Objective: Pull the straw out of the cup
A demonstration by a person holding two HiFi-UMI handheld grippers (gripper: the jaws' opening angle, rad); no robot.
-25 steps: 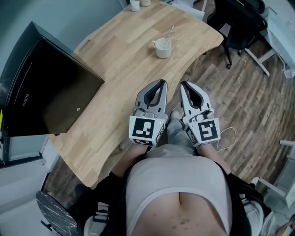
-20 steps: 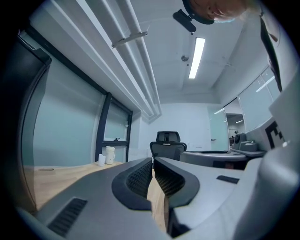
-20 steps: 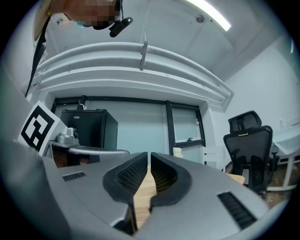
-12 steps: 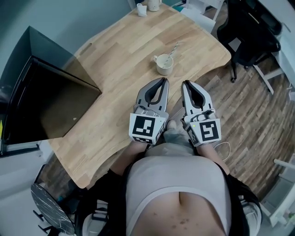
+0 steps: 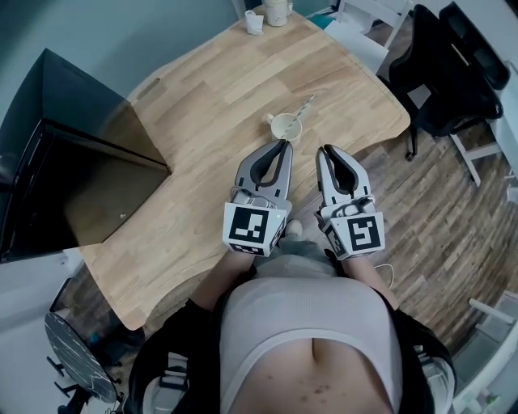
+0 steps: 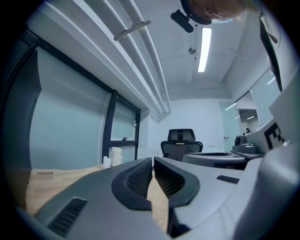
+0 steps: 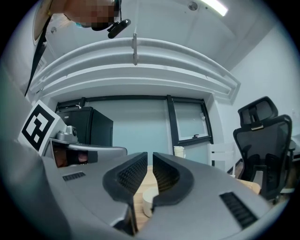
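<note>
the straw (image 5: 305,103) is in the cup (image 5: 285,127), leaning out over the rim toward the far right. the cup is small and pale and stands on the wooden tabletop (image 5: 202,105), near its right-hand edge, with nothing touching it.

just short of the cup i have the left gripper (image 5: 282,145), its tip near the cup but apart from it. its fingers are closed together and empty. in the left gripper view only a sliver of tabletop shows in the narrow slit between them.

the right gripper (image 5: 327,150) lies beside the left one, roughly parallel, at the tabletop's near edge. its fingers are closed too, with nothing held. in the right gripper view the cup (image 7: 149,200) shows low down beyond the fingers, ahead of them. both grippers point level, away from my operator's body.

further out, a big black box-shaped unit (image 5: 73,186) stands at the left of the tabletop. two pale containers (image 5: 278,10) stand at its far end. a black office chair (image 5: 453,65) stands on the wood-plank floor (image 5: 453,194) to the right.
</note>
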